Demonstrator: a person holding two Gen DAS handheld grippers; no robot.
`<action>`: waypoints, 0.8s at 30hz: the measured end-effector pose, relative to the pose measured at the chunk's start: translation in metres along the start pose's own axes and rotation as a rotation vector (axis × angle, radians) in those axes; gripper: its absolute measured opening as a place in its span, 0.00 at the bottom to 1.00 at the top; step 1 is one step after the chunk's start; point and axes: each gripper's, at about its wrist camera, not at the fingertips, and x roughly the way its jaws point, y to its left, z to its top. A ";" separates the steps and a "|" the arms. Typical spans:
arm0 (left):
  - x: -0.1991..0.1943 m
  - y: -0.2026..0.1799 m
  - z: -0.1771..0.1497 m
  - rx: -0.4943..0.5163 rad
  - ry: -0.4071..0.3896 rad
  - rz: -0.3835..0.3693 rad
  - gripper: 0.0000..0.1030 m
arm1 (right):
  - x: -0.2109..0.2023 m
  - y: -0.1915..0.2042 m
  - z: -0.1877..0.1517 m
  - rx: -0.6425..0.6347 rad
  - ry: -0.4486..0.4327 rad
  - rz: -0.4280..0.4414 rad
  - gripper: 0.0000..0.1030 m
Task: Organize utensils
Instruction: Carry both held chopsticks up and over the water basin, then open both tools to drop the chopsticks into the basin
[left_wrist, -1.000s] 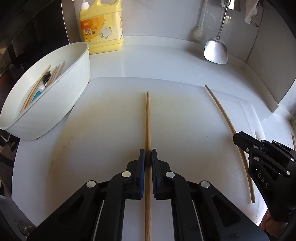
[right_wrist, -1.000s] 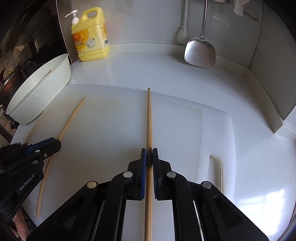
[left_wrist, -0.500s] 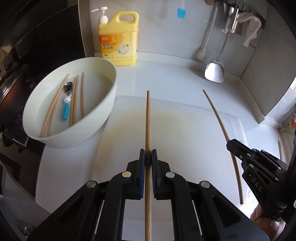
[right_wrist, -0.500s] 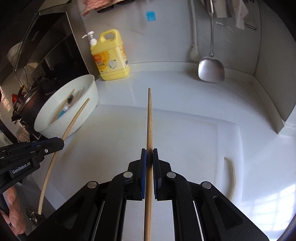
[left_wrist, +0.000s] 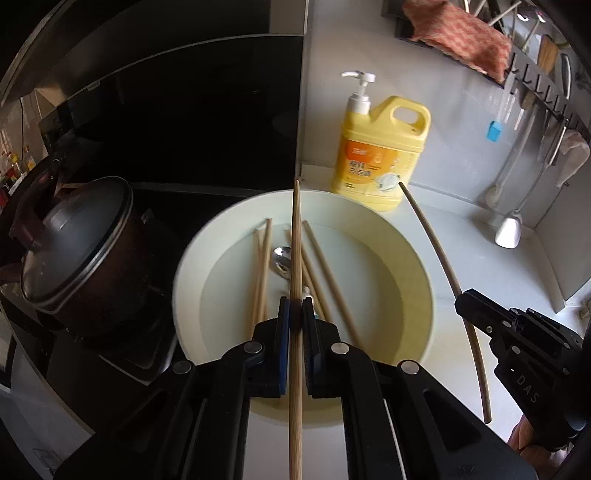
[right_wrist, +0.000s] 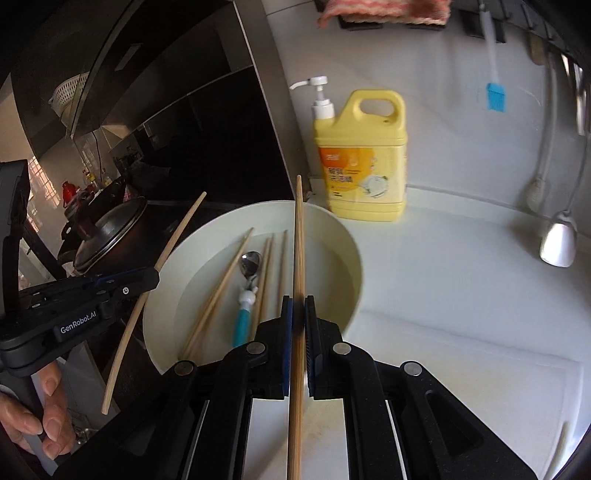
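My left gripper (left_wrist: 294, 308) is shut on a wooden chopstick (left_wrist: 296, 240) and holds it above the white bowl (left_wrist: 413, 266). My right gripper (right_wrist: 298, 306) is shut on a second wooden chopstick (right_wrist: 298, 236), held over the same bowl (right_wrist: 347, 236) at its right side. The bowl holds several chopsticks (right_wrist: 218, 291) and a spoon with a blue handle (right_wrist: 245, 299). In the left wrist view the right gripper (left_wrist: 517, 339) shows at the right with its chopstick (left_wrist: 439, 254). In the right wrist view the left gripper (right_wrist: 92, 291) shows at the left with its chopstick (right_wrist: 173, 240).
A yellow dish soap bottle (left_wrist: 380, 155) stands behind the bowl. A dark lidded pot (left_wrist: 74, 251) sits on the stove to the left. A metal spatula (right_wrist: 557, 240) and a blue brush (right_wrist: 495, 92) hang on the wall. A white cutting board (right_wrist: 461, 373) lies on the counter to the right.
Both grippers have lifted and swung left with their chopsticks, from above the cutting board to above the bowl. Both stay shut.
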 end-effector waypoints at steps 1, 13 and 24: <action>0.008 0.011 0.004 0.000 0.014 -0.002 0.07 | 0.011 0.007 0.004 0.007 0.009 0.006 0.06; 0.086 0.039 0.015 -0.018 0.145 -0.064 0.07 | 0.108 0.035 0.017 0.038 0.204 -0.010 0.06; 0.099 0.043 0.013 -0.065 0.193 -0.045 0.08 | 0.121 0.032 0.022 0.002 0.261 -0.015 0.23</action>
